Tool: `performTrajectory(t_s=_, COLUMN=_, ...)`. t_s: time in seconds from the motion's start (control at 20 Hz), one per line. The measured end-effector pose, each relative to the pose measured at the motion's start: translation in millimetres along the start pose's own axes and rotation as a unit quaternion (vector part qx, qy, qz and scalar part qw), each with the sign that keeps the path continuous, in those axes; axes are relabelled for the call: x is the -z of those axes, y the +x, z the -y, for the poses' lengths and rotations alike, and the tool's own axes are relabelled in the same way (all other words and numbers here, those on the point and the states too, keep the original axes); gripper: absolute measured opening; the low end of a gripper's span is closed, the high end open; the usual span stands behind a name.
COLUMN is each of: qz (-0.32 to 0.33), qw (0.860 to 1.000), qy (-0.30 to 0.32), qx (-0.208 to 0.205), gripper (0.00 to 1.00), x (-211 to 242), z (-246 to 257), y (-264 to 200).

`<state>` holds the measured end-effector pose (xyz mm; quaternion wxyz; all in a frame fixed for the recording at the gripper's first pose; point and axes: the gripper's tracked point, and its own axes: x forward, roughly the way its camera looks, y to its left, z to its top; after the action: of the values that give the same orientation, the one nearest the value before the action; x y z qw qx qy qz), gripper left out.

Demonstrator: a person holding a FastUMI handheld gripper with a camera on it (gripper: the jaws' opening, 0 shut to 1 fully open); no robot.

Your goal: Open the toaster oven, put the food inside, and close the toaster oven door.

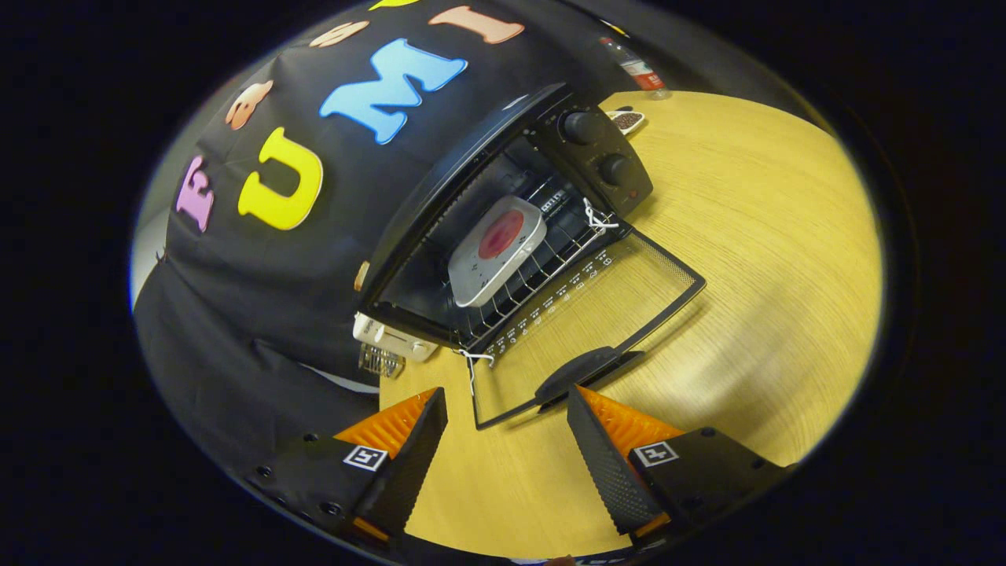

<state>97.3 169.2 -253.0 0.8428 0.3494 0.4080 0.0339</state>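
Toaster oven [503, 212] sits on the wooden table [770, 259] w/ its door [597, 314] dropped fully open, lying flat on the tabletop toward the gripper. Food is already in: a white tray [497, 259] w/ a red patch on top rests on the wire rack [542, 275], inside the oven cavity, behind the door hinge. So open + load look done; closing the door is prob. what's left.

Gripper [507, 409] is spread wide, holding nothing; fingers apart w/ bare table between them.

Key relation: door handle [585, 369] is at the door's free edge, the edge farthest from the oven and nearest the gripper. It lies just ahead of the fingers, nearer the one on the knob side of the oven than the other. Handle's long axis runs along that free edge, roughly across the line of the fingers, not along it. Door swings up about the hinge at the oven mouth, so the lift would need to come from under or at the handle, pushing up and toward the oven.

White string [597, 216] is tied at the door's hinge corner near the knobs [597, 145].
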Motion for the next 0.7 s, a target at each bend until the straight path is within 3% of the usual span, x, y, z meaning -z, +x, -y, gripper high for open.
performTrajectory(t_s=0.3, qz=-0.028, qw=0.989, qy=-0.130, qx=0.058, gripper=0.98, x=16.4, z=30.3, y=12.2)
performTrajectory(t_s=0.7, qz=-0.078, qw=0.947, qy=-0.283, qx=0.128, gripper=0.98, x=37.9, z=66.4, y=36.9)
